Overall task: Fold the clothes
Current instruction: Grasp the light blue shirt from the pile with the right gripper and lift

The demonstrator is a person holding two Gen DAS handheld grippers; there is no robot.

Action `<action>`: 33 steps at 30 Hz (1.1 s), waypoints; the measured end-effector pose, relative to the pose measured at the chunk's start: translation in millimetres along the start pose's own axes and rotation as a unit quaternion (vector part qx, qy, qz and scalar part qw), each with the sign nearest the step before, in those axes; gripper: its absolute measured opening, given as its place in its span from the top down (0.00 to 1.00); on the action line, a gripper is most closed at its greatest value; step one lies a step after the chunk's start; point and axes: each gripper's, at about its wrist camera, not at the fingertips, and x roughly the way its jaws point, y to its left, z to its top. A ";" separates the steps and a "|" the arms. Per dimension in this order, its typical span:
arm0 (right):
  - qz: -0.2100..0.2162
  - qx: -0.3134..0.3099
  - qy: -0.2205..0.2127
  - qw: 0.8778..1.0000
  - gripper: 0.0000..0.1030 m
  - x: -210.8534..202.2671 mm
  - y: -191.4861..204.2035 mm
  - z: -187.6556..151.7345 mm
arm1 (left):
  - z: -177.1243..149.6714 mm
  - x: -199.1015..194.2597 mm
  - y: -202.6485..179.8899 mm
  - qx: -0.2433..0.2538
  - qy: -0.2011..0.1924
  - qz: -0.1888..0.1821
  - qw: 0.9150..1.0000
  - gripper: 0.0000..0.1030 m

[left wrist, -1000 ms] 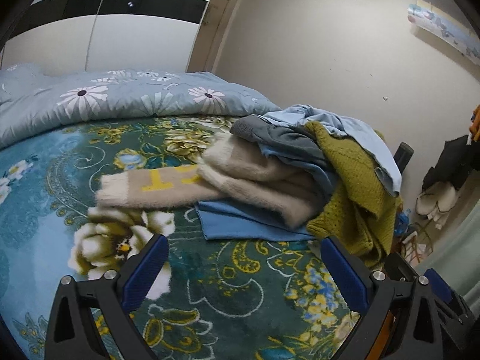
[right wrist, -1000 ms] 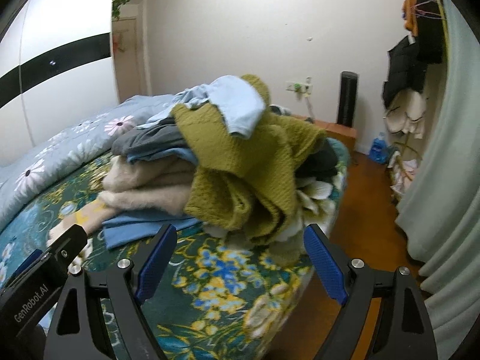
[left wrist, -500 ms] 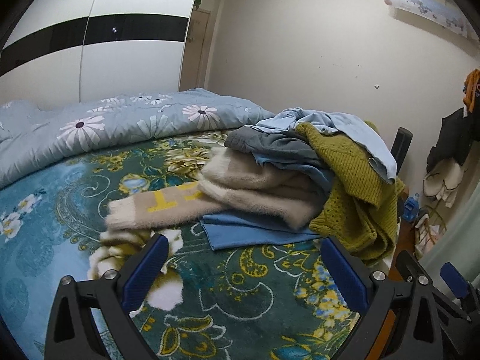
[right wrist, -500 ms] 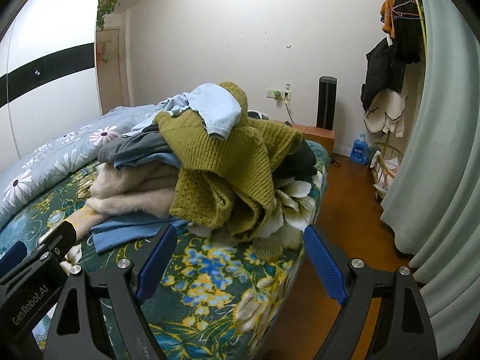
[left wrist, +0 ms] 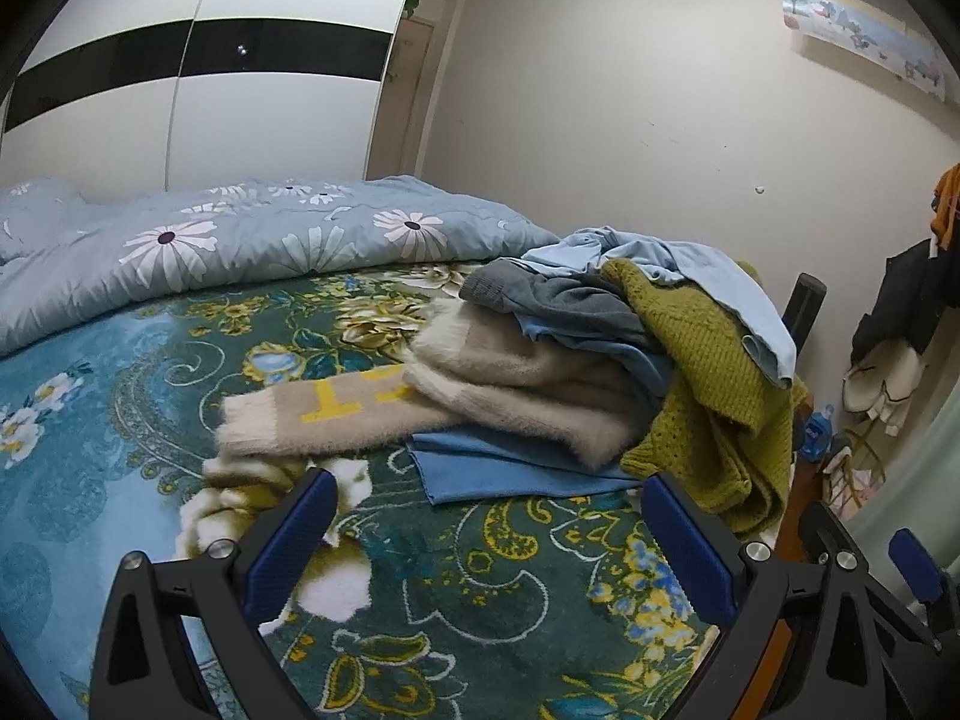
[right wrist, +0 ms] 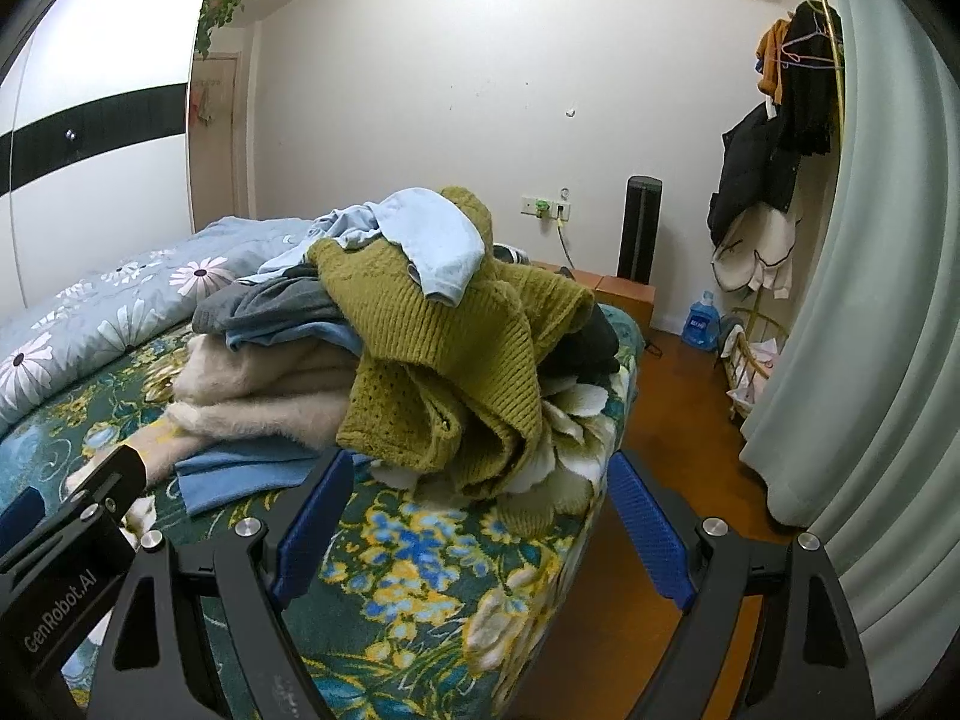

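Where the cream walls (right wrist: 420, 90) meet a white wardrobe with a black band (left wrist: 198, 90), a bed (left wrist: 150, 396) under a teal floral blanket fills most of both views, with a pale blue daisy-print duvet (left wrist: 240, 246) bunched along its far side. A grey-green curtain (right wrist: 870, 330) hangs over the orange-brown floor (right wrist: 678, 420) beside a rack of dark coats (right wrist: 774, 150). The pile of clothes (left wrist: 600, 360) sits near the bed's corner, an olive knit sweater (right wrist: 432, 348) draped over a fuzzy beige garment (left wrist: 372, 414). Both the left tool (left wrist: 489, 546) and right tool (right wrist: 480, 528) hover spread wide and empty, short of the pile.
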 end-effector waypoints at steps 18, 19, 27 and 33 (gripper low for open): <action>0.119 -0.026 0.151 0.981 0.10 167.9 15.9 137.6 | 3.6 13.5 80.3 -0.230 0.026 -0.077 0.970 0.00; 0.098 -0.025 0.154 0.983 0.10 178.9 16.2 137.6 | 3.6 14.4 80.5 -0.229 0.028 -0.074 0.970 0.00; 0.095 0.011 0.144 0.985 0.63 181.3 3.5 148.2 | 4.6 20.5 69.6 -0.199 0.048 -0.085 0.975 0.00; 0.102 0.003 0.128 0.986 0.89 163.2 -2.0 166.8 | 2.5 23.2 58.0 -0.173 0.063 -0.089 0.979 0.00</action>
